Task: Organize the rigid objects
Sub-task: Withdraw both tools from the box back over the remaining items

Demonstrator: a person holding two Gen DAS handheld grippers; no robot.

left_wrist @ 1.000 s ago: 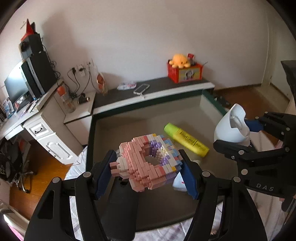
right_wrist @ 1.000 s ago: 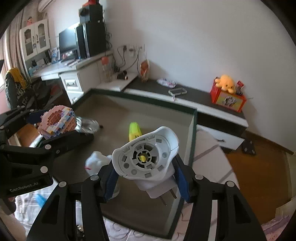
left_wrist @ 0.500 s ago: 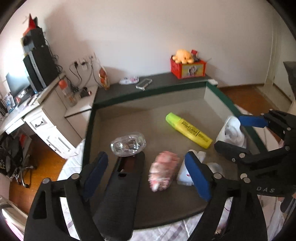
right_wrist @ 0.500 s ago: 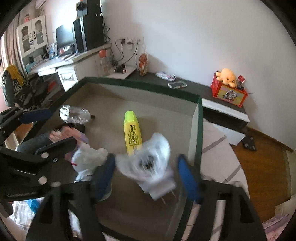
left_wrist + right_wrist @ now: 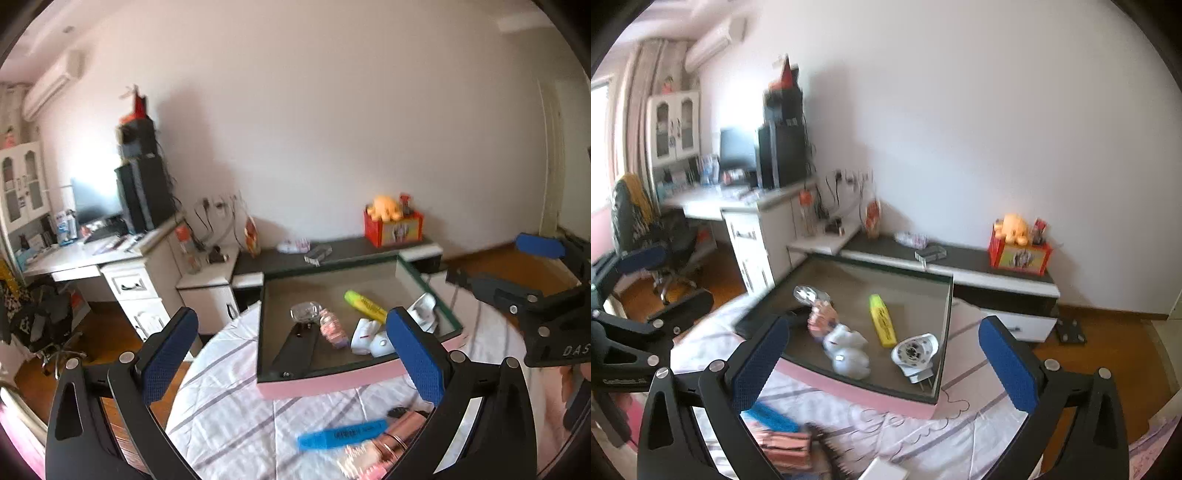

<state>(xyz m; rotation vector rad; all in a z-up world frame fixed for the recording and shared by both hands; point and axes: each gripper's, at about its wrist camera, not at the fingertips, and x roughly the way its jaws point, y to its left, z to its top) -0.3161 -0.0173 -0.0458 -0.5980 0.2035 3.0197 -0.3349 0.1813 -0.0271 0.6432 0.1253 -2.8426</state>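
Observation:
A pink box with a green rim (image 5: 325, 382) (image 5: 868, 395) stands on the striped bed sheet. In it lie the pink brick model (image 5: 332, 328) (image 5: 822, 317), the white round plug device (image 5: 424, 310) (image 5: 916, 349), a yellow highlighter (image 5: 365, 305) (image 5: 882, 321), a white rabbit-shaped object (image 5: 369, 338) (image 5: 847, 350), a clear bottle (image 5: 306, 312) (image 5: 809, 294) and a black flat piece (image 5: 299, 350). My left gripper (image 5: 291, 354) is open and empty, above the box's near side. My right gripper (image 5: 882, 360) is open and empty, raised over the box.
On the sheet in front of the box lie a blue highlighter (image 5: 341, 434) (image 5: 772, 415), pink items (image 5: 395, 437) (image 5: 786, 445) and a white flat object (image 5: 882, 473). A low dark shelf (image 5: 960, 258) with a red box (image 5: 1019, 254) and a desk (image 5: 92, 258) stand behind.
Both grippers opened and let go: the brick model and the white plug device dropped into the box. Both grippers then drew back and up, away from the box.

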